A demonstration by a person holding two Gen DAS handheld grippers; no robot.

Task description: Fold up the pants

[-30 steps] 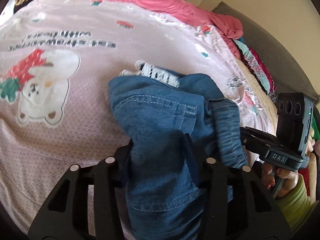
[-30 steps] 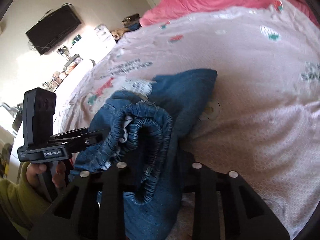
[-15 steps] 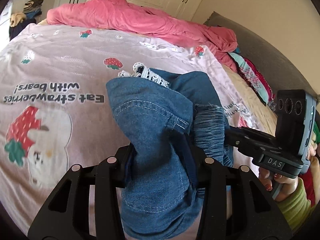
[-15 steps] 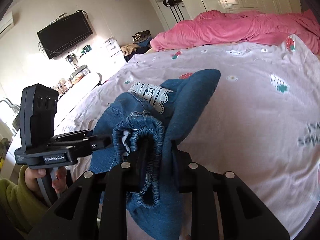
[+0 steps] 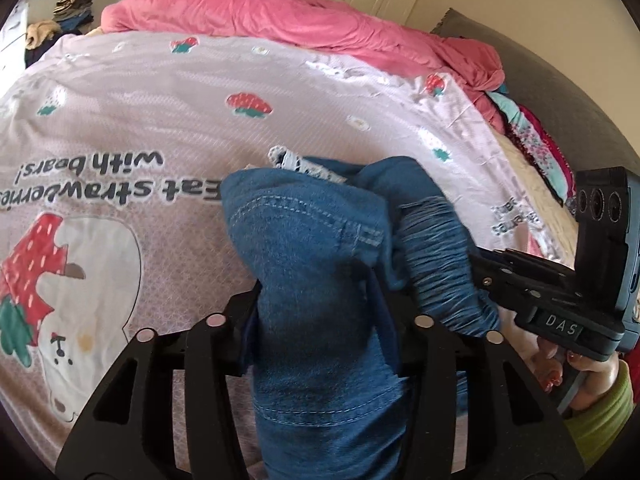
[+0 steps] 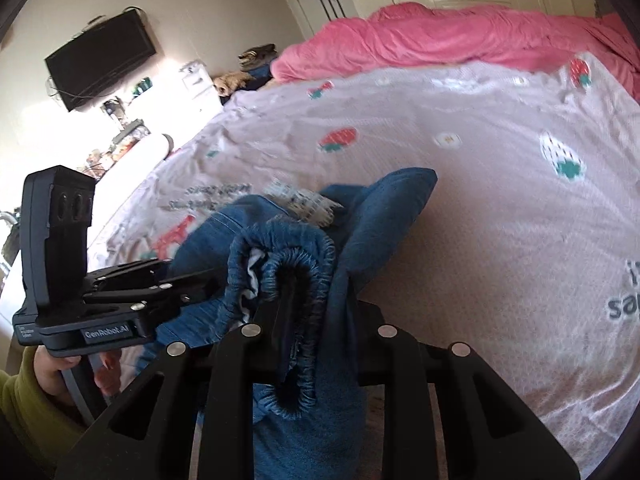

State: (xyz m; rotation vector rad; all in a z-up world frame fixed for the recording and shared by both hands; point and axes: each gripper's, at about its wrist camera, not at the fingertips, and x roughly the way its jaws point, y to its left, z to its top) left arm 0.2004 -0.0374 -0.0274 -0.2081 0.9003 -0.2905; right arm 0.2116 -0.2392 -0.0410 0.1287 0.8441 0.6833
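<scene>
Left tool (image 5: 320,320): pinched on bunched denim pants (image 5: 316,264), lifted above bed (image 5: 120,128). Right tool (image 6: 312,320): clamped on the elastic waistband (image 6: 296,252). Both tools sat close together.

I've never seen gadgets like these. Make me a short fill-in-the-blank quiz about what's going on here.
1. Both grippers are clamped on a pair of blue ____ pants.
2. The right gripper pinches the gathered, elastic ____ of the pants.
3. The bed cover is printed with bears and red ____.
4. The rumpled blanket at the far end of the bed is ____.

Missing words: denim; waistband; strawberries; pink
</scene>
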